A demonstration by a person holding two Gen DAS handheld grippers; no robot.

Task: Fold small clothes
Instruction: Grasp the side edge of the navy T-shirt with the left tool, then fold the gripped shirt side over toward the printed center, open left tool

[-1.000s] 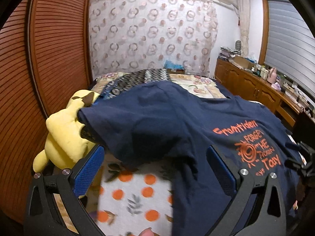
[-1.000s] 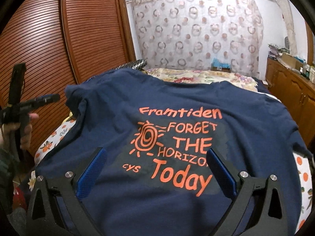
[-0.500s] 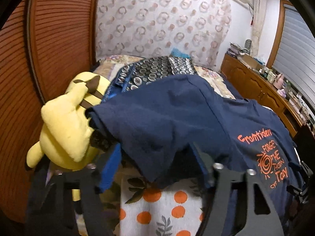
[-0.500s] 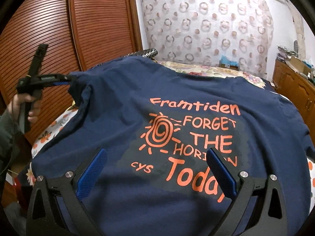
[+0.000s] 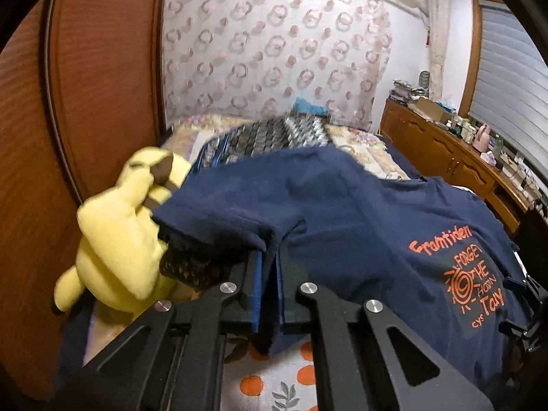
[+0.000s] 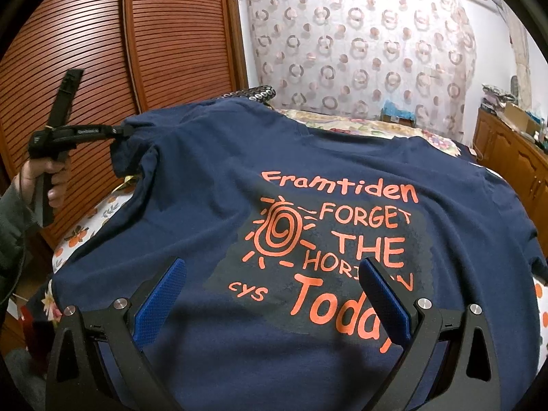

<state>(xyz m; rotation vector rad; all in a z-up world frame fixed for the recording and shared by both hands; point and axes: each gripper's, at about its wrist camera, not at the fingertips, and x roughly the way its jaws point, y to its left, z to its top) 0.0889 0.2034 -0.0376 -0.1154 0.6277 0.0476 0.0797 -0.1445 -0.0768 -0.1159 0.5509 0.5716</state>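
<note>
A navy T-shirt [image 6: 308, 171] with orange print "Framtiden FORGET THE HORIZON Today" lies spread on the bed. In the left wrist view the shirt [image 5: 359, 212] has its left sleeve lifted. My left gripper [image 5: 270, 257] is shut on the sleeve hem, its blue pads pressed together on the cloth. It also shows in the right wrist view [image 6: 118, 132], pinching the sleeve at the left. My right gripper [image 6: 270, 294] is open, its blue pads hovering just above the shirt's lower print, holding nothing.
A yellow plush toy [image 5: 116, 239] sits at the bed's left edge beside the sleeve. The bedsheet [image 5: 274, 380] has orange dots. Wooden slatted wardrobe doors [image 6: 85, 68] stand on the left. A wooden cabinet [image 5: 445, 157] with clutter lines the right wall.
My left gripper moved forward onto the sleeve and shut on its hem, lifting it slightly. My right gripper stayed open and drew a little closer to the print.
</note>
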